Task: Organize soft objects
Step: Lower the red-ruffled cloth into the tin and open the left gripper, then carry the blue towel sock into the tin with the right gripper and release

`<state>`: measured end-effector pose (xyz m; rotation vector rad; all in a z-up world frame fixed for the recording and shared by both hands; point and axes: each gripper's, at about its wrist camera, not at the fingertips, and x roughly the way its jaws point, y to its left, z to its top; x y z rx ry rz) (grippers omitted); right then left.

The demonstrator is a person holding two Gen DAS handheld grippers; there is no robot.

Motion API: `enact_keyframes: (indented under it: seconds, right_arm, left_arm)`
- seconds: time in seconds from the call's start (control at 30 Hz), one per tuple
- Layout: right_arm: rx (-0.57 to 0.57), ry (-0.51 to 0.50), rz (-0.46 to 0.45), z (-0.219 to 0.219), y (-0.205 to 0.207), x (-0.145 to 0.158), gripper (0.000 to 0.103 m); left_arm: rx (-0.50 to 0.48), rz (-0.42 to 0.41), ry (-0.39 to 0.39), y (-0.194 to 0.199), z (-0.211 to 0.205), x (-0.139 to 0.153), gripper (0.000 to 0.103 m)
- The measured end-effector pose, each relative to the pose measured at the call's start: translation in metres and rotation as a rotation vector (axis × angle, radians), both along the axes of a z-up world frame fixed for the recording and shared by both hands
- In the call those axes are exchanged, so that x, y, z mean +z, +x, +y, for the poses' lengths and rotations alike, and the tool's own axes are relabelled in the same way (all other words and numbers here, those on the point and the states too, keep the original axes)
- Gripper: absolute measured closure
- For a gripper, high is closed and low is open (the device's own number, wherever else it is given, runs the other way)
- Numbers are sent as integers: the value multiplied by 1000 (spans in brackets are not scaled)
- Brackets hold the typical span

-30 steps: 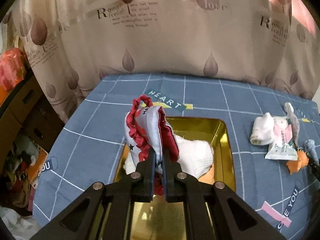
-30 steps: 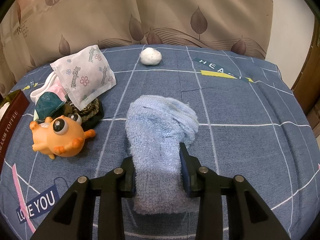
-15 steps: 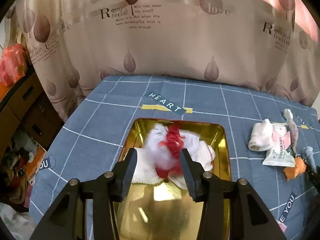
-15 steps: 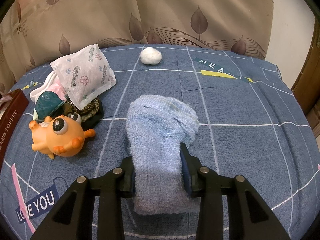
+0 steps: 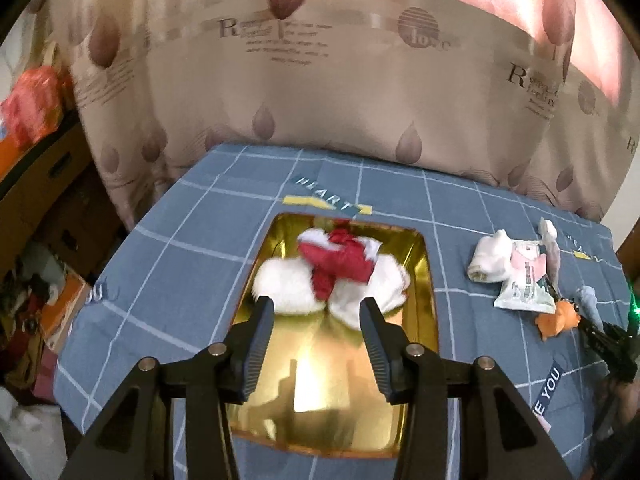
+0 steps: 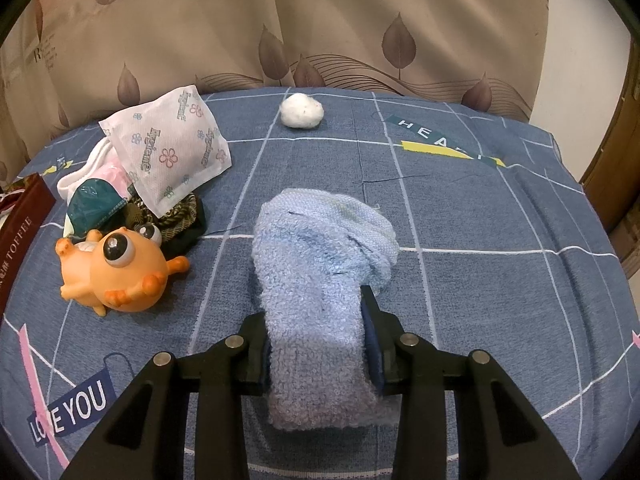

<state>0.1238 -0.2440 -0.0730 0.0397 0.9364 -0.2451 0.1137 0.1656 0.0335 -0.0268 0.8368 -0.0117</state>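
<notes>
Left gripper (image 5: 317, 312) stands with its jaws spread and nothing between them, above the near part of the gold tray (image 5: 425, 264), where the red-and-white cloth (image 5: 340, 264) lies on white socks (image 5: 286, 286) at the far end. Right gripper (image 6: 316, 340) is clamped on the blue sock (image 6: 320, 256), which rests on the blue tablecloth (image 6: 500, 280) right of the orange toy (image 6: 116, 272).

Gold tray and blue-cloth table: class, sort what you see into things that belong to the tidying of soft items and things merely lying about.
Belongs to the job:
gold tray
red and white cloth in it
blue sock, gripped by right gripper
left gripper, open
white sock
cotton ball
orange squeeze toy

Just lying about:
curtain
toffee box
</notes>
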Motion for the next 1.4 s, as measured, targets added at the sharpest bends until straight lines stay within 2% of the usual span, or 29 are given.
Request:
enact_keyframes:
  seconds: [0.13, 0.23, 0.53, 0.7, 0.83, 1.1, 1.13, 1.27, 1.4]
  right_arm:
    - [0, -16, 5, 4, 1, 0, 67]
    - [-1, -28, 9, 2, -1, 0, 67]
    - [-2, -79, 21, 2, -2, 0, 67]
    - [-7, -95, 24, 4, -1, -1, 72]
    - [-18, -112, 35, -1, 0, 4, 78]
    - [-40, -79, -26, -9, 0, 39, 78]
    - [-77, -67, -42, -5, 3, 43, 78]
    - [-13, -56, -73, 26, 6, 61, 78]
    - [103, -53, -98, 66, 8, 78, 78]
  left_arm:
    - [48, 3, -6, -21, 16, -8, 58]
    - [95, -35, 14, -41, 28, -10, 58]
    - [152, -63, 6, -80, 58, -26, 57]
    - [159, -81, 31, -84, 63, -26, 57]
    - [160, -94, 17, -85, 67, -25, 54]
    - [173, -66, -18, -83, 73, -30, 54]
    - [172, -62, -16, -82, 73, -31, 54]
    - [175, -47, -35, -81, 77, -32, 54]
    - [190, -45, -44, -80, 82, -32, 54]
